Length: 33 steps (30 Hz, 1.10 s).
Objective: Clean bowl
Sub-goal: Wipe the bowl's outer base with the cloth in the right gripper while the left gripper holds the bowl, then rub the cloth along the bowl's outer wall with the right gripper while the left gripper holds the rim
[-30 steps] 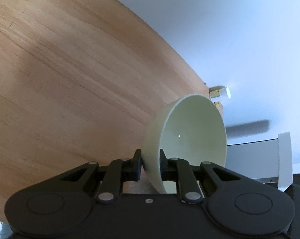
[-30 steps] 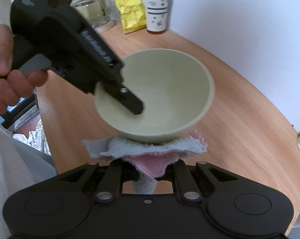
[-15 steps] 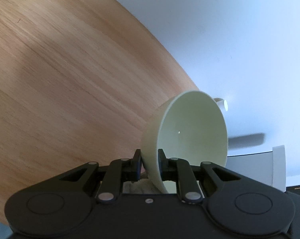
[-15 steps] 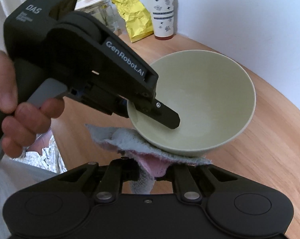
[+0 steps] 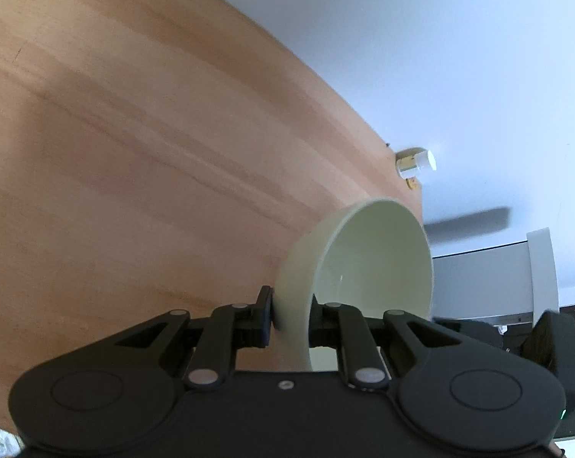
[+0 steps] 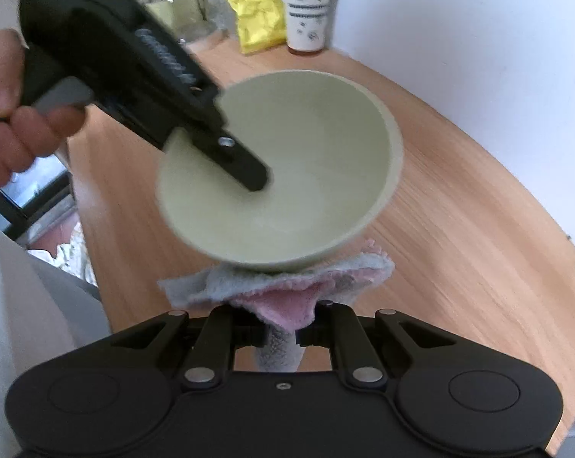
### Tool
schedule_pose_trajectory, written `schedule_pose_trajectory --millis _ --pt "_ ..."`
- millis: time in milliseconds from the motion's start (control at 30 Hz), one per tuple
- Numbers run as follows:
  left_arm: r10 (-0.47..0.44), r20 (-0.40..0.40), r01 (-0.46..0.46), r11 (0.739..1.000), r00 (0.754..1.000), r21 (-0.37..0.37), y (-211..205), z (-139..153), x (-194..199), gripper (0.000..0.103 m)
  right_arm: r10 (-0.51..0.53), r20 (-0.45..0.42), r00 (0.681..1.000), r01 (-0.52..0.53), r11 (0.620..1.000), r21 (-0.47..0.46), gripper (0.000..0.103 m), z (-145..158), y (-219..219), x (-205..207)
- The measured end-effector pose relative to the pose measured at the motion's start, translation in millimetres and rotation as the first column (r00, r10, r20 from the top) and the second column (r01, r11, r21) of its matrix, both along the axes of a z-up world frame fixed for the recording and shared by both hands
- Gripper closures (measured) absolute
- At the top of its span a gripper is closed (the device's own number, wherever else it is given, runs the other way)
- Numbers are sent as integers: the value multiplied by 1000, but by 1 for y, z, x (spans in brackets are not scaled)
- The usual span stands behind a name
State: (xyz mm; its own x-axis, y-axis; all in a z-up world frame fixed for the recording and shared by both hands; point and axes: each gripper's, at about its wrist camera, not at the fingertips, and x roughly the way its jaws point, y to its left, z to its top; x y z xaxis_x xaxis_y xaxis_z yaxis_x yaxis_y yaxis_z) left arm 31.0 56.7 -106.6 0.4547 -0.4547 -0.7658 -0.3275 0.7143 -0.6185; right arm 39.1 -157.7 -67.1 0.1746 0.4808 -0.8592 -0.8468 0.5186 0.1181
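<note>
Left wrist view: the left gripper [image 5: 291,315] pinched the pale green, smooth, rigid bowl [image 5: 375,263] by its rim above the wooden table [image 5: 134,133]; glazed and probably slippery, so the rim suited gripping.

Right wrist view: the right gripper [image 6: 283,337] clamped a soft pink-and-grey cloth [image 6: 287,290] against the bowl's underside.

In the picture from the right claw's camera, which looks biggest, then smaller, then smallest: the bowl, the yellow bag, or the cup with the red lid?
1. The bowl looks biggest by far, though it is nearest the camera.
2. and 3. The yellow bag and the red-lidded cup look about alike, too close to rank.
</note>
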Motion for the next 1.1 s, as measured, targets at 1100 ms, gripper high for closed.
schedule_pose_trajectory --millis 1100 --pt "33 -9 -32 999 999 23 -7 -9 14 91 -209 -952 225 965 184 188 89 -90 -126 58"
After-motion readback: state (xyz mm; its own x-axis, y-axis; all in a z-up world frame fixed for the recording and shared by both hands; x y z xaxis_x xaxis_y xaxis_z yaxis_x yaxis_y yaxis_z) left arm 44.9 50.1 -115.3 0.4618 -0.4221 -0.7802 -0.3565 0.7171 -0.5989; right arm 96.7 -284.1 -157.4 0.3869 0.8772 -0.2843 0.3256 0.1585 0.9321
